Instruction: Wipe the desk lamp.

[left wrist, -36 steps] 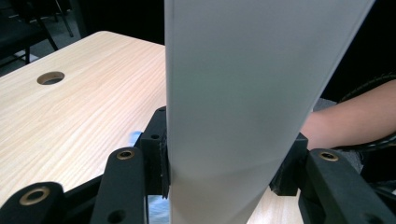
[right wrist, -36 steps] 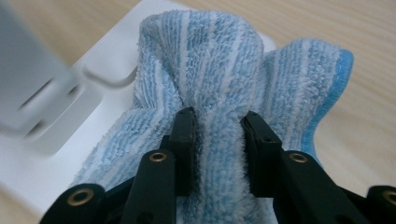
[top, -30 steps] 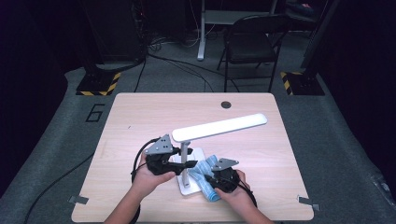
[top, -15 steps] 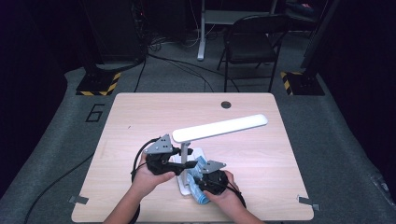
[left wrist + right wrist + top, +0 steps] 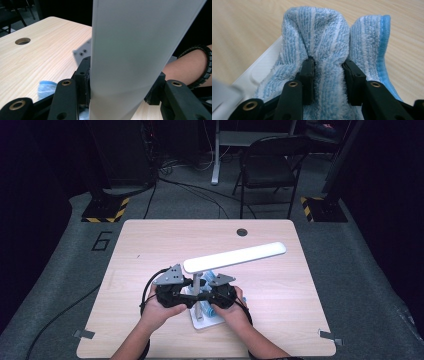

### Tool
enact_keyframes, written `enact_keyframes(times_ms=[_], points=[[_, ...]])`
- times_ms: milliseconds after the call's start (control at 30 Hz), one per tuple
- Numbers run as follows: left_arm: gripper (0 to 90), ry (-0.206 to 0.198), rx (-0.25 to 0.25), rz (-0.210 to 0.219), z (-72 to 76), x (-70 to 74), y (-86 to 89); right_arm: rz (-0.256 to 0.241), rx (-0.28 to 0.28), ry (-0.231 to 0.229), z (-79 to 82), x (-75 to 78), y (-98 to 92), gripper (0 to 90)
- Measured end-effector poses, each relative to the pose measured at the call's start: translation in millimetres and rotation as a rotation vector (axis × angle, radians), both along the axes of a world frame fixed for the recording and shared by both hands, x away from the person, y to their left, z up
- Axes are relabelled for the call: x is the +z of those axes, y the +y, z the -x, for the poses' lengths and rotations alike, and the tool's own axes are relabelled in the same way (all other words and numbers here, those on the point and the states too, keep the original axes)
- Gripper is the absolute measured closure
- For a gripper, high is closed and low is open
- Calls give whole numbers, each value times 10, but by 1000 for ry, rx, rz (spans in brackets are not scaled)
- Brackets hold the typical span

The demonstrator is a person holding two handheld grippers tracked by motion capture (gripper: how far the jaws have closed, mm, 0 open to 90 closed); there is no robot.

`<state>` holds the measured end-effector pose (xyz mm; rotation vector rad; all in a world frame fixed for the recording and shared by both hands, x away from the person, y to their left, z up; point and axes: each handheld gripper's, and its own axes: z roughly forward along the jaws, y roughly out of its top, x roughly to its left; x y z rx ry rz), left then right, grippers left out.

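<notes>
Blue cloth [image 5: 324, 50] pinched in R tongs [image 5: 328, 75] | L tongs [image 5: 117, 92] clamp lamp post [image 5: 130, 50] | lamp base [image 5: 200, 322] mostly hidden

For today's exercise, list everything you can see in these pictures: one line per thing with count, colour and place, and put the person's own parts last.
Desk lamp: one, white, near middle of the table, its base at the front edge between the hands.
Cloth: one, blue and white striped, lying on the lamp base.
Table: one, light wood, centre of the floor, with a round hole near its far edge.
Folding chair: one, black, behind the table.
Striped feet: two, yellow and black, on the floor at the far corners.
Left hand-held gripper: one, black, jaws clamped on the lamp post.
Right hand-held gripper: one, black, jaws pinching the cloth.
Hands: two, at the near edge.
</notes>
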<state>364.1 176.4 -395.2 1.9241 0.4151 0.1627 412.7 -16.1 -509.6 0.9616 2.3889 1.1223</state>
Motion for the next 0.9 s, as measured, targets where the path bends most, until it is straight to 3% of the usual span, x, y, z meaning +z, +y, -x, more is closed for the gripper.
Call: enact_keyframes(times_ms=[233, 400, 700, 900], points=[[508, -1, 4, 2, 5, -2, 5, -8, -53, 6, -288, 7, 43, 641], [508, -3, 6, 1, 3, -3, 9, 2, -68, 19, -373, 18, 67, 642], [510, -8, 7, -7, 6, 1, -1, -20, -55, 27, -300, 7, 9, 653], [509, -7, 3, 1, 4, -5, -2, -32, -39, 23, -105, -7, -62, 654]])
